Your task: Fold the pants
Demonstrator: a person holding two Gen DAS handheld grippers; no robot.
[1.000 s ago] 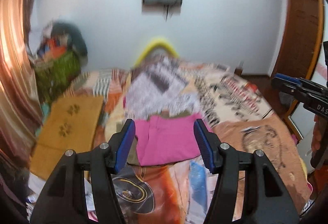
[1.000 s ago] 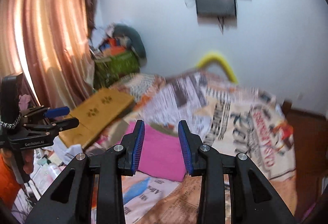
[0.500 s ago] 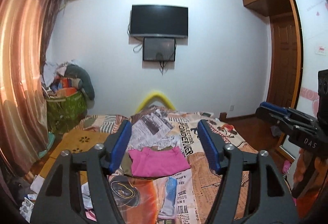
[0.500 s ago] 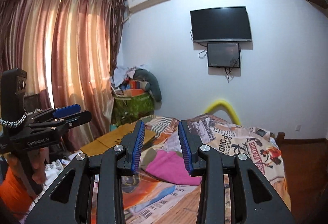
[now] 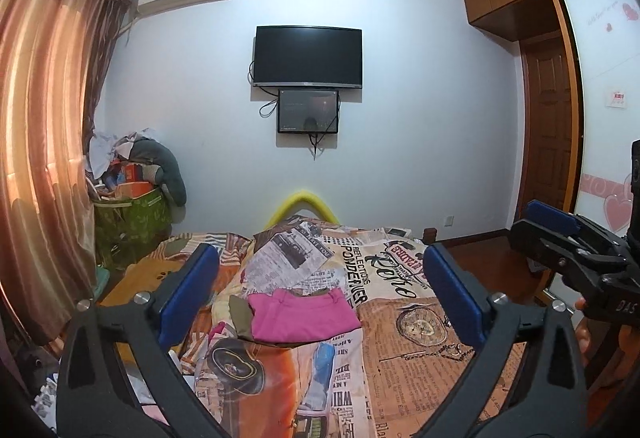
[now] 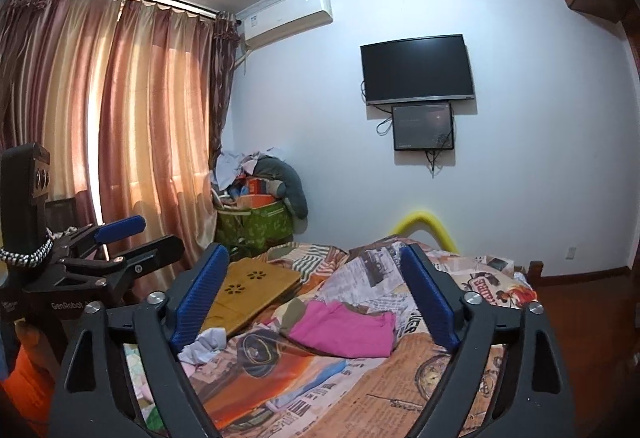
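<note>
Pants (image 5: 300, 316) pink, lie folded in compact rectangle on bed (image 5: 420, 350), mid-mattress, below wall TV (image 5: 308, 55); olive cloth (image 5: 240, 318) peeks from under left edge. Fold looks done; judged best finish: lower straight, press top layer flat, square stray edge, avoid dragging stack. Left gripper (image 5: 320, 300) spread wide, empty, held well above bed. Right gripper (image 6: 316, 298) likewise wide apart, empty, touching nothing, pants framed between its blue pads

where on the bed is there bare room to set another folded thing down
Free bedspread lies in front of the pink pants, toward the grippers, and on their right around the pocket-watch print. It is crowded left of them: an olive garment, loose clothes and a wooden tray.
</note>
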